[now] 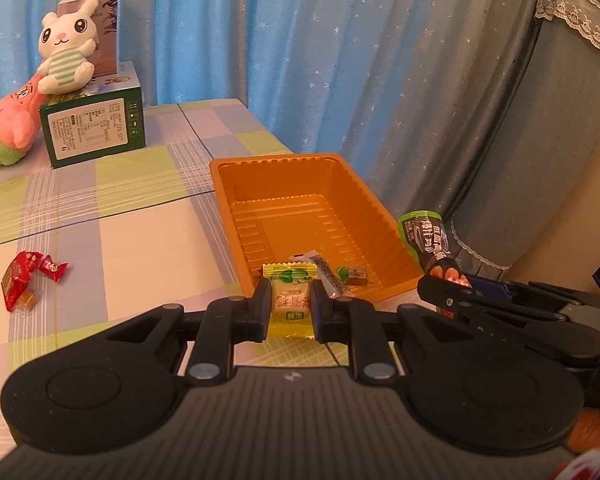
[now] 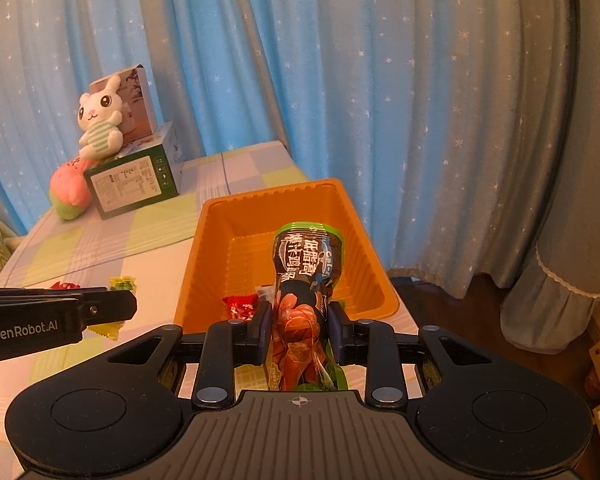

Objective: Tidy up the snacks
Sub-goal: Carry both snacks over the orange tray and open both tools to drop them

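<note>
Your left gripper [image 1: 290, 310] is clamped on a yellow candy [image 1: 288, 300], pads pressing its flat middle, just short of the near rim of the orange tray [image 1: 384, 216]. Your right gripper [image 2: 300, 330] is closed around the waist of a dark pouch [image 2: 306, 276], whose green-topped end leans out over the tray. Both look light and soft; the film wrappers are likely slick and crinkly, so hold the filled body, not the crimped ends, and squeeze gently. The pouch is long and may sag or swing from a mid grip. A few small sweets [image 1: 352, 274] already lie in the tray's near end, and red candies [image 1: 24, 280] wait on the table [image 1: 140, 240] off to the left
</note>
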Demonstrator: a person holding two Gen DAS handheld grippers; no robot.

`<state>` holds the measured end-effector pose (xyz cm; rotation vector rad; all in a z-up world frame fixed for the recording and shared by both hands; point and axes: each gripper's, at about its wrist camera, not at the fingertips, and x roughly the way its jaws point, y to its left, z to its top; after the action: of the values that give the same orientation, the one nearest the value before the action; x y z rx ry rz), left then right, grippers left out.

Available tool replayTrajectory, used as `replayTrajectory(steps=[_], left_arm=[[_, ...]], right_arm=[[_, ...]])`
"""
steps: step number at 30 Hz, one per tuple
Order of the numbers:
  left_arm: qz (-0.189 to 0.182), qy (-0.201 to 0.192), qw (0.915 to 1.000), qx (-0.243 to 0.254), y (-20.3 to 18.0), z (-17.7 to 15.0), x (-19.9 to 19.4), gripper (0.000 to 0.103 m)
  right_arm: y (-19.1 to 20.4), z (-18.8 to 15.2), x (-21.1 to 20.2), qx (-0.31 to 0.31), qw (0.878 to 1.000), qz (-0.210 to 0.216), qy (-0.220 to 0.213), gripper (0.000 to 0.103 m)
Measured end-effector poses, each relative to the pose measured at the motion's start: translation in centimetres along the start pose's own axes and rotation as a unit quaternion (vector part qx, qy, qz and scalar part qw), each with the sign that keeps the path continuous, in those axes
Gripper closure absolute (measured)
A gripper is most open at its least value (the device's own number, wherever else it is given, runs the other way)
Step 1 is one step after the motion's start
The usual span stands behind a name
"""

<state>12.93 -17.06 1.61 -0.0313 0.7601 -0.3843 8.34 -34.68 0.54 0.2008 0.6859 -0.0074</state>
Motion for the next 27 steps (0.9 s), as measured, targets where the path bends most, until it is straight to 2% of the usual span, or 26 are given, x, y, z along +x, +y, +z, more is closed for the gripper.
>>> replayTrajectory(steps=[27], left_arm=[[-0.016, 0.019, 0.9997, 0.002, 0.8, 4.7, 7.4, 0.085]], right_arm=[[-1.1, 4.2, 8.2, -0.039, 0.999, 0.008, 0.028, 0.073]])
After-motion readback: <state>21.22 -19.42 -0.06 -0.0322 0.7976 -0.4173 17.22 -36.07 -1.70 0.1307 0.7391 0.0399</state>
